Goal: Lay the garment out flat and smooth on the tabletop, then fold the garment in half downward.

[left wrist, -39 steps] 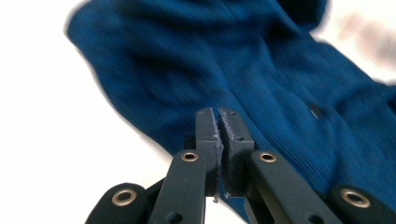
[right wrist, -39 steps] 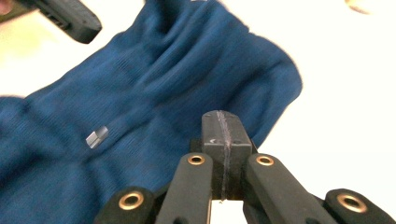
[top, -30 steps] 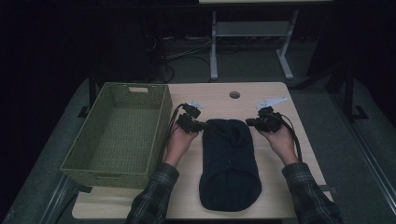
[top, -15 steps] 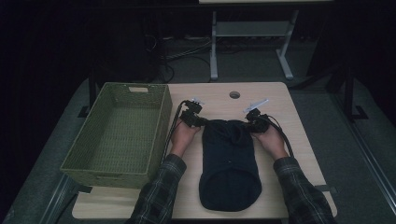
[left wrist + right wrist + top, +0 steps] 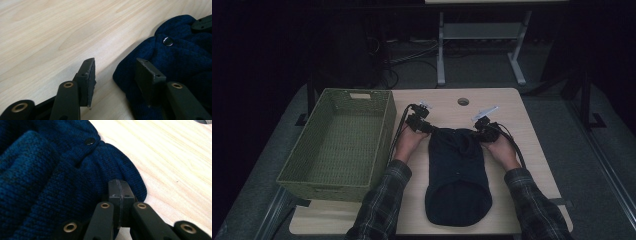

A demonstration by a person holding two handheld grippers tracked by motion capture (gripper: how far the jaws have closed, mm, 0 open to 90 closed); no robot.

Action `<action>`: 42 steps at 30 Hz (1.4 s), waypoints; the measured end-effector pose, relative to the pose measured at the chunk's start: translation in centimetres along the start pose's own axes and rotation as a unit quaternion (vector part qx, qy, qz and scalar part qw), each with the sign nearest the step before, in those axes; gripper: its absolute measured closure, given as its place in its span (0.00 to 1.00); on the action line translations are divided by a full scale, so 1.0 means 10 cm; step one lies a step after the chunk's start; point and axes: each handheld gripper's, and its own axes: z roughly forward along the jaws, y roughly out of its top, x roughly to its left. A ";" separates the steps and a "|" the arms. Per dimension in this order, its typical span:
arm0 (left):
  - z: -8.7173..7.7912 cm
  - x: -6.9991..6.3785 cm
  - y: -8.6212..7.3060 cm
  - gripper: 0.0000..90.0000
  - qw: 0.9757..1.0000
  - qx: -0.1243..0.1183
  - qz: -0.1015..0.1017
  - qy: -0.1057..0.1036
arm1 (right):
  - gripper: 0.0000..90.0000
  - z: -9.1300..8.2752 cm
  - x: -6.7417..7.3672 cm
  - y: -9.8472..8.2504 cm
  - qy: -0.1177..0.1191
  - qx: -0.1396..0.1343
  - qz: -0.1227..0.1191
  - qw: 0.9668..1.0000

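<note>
A dark blue knitted garment [image 5: 457, 170] lies lengthwise on the wooden table [image 5: 517, 107]. Its far end is bunched between my two grippers. My left gripper [image 5: 424, 126] sits at the far left corner. Its jaws have just been opening, and in the left gripper view it [image 5: 116, 65] stands open, with the garment's edge [image 5: 180, 62] against the right pad and bare wood under the gap. My right gripper [image 5: 482, 131] is at the far right corner. In the right gripper view its pads [image 5: 119, 182] are pressed together where the fabric [image 5: 50, 182] gathers at the hem. Small dark buttons [image 5: 90, 141] show on the cloth.
A green woven basket [image 5: 388, 131] stands empty on the table's left, close beside the left hand. A round cable hole [image 5: 463, 101] is in the tabletop beyond the grippers. Bare wood lies to the right of the garment. A metal frame stands on the dark floor behind.
Both hands have come lower and closer together, which bunched the garment's far end. The left jaws have let go of the fabric and opened. The right jaws have stayed shut.
</note>
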 end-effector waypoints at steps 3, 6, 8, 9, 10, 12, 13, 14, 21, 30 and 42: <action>0.03 -0.01 0.02 0.54 1.000 0.009 0.005 0.001 | 0.87 -0.08 -0.04 0.03 -0.003 -0.027 0.008 1.000; 0.05 -0.01 0.02 0.53 1.000 0.015 0.011 0.002 | 0.76 -0.11 -0.13 0.08 -0.015 -0.034 0.022 0.999; 0.06 0.00 0.01 0.52 1.000 0.016 0.009 0.001 | 0.72 -0.09 -0.17 0.09 -0.016 -0.031 0.033 0.999; 0.07 0.02 0.00 0.52 1.000 0.019 0.007 -0.003 | 0.70 -0.08 -0.19 0.09 -0.015 -0.030 0.037 0.999; 0.08 0.03 0.00 0.52 1.000 0.019 0.004 -0.008 | 0.68 -0.05 -0.20 0.07 -0.016 -0.026 0.043 0.999; 0.08 0.04 -0.01 0.53 1.000 0.019 0.001 -0.013 | 0.67 0.00 -0.21 0.05 -0.012 -0.015 0.050 0.999; 0.08 0.04 -0.01 0.54 1.000 0.020 0.002 -0.018 | 0.67 0.01 -0.23 0.03 -0.004 -0.016 0.056 0.998; 0.08 0.04 -0.01 0.57 1.000 0.021 0.002 -0.021 | 0.67 0.02 -0.25 0.01 0.004 -0.020 0.067 0.998; 0.08 0.01 -0.01 0.72 0.999 0.021 0.006 -0.038 | 0.72 0.09 -0.28 -0.03 0.040 -0.012 0.089 0.995; 0.08 -0.04 0.01 0.91 0.999 0.026 0.010 -0.039 | 0.88 0.09 -0.22 -0.02 0.039 -0.011 0.082 0.996; -0.04 -0.07 0.05 0.93 0.999 0.021 0.019 -0.025 | 0.91 -0.03 -0.17 0.07 0.010 0.001 0.046 0.999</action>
